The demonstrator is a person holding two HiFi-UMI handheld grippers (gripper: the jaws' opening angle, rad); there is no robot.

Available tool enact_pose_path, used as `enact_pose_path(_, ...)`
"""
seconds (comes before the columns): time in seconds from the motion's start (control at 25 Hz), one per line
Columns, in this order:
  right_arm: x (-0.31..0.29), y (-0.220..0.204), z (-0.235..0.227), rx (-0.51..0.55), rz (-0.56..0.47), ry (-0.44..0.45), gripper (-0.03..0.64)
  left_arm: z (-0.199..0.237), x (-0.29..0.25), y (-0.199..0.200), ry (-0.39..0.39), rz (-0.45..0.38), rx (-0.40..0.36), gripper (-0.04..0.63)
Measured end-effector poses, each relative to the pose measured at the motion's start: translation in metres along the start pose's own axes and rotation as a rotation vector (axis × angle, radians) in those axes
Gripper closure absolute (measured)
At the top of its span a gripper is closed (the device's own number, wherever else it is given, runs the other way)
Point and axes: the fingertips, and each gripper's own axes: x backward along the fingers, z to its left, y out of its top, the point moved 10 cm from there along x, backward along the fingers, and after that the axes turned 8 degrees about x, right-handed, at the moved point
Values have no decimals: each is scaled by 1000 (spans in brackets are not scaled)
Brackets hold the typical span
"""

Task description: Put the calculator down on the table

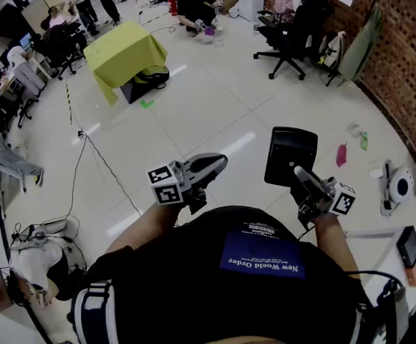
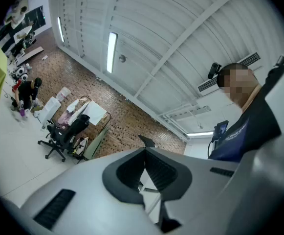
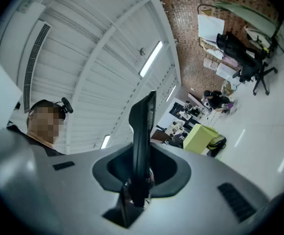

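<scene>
My right gripper (image 1: 298, 175) is shut on the lower edge of a black calculator (image 1: 291, 155), held upright above the floor, right of centre in the head view. In the right gripper view the calculator (image 3: 142, 131) stands edge-on between the jaws of that gripper (image 3: 140, 182) and points up at the ceiling. My left gripper (image 1: 217, 163) hangs left of it at about the same height, its jaws together with nothing between them. The left gripper view shows that gripper (image 2: 144, 156) shut and empty, tilted up at a brick wall and ceiling.
A table under a yellow-green cloth (image 1: 122, 49) stands at the back left, with several people and desks beyond it. A black office chair (image 1: 294, 36) is by the brick wall (image 1: 402, 64). A white round device (image 1: 399, 186) and a black box (image 1: 409, 248) lie at the right. Cables (image 1: 100, 165) cross the white floor.
</scene>
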Motion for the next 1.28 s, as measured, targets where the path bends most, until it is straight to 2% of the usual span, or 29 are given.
enact_pose_path(0.4, -14, 12, -26, 9, 11, -32, 559, 31, -14, 5, -19, 17, 15, 589)
enact_pose_path(0.6, -73, 39, -71, 35, -5, -51, 559, 99, -22, 58, -68, 14, 11, 589)
enact_pose_path(0.92, -174, 60, -111, 47, -75, -68, 559, 181, -3, 143, -108, 71, -31, 589)
enact_pose_path(1.28, -222, 106, -204, 2, -55, -86, 559, 265, -30, 190, -63, 51, -7, 589)
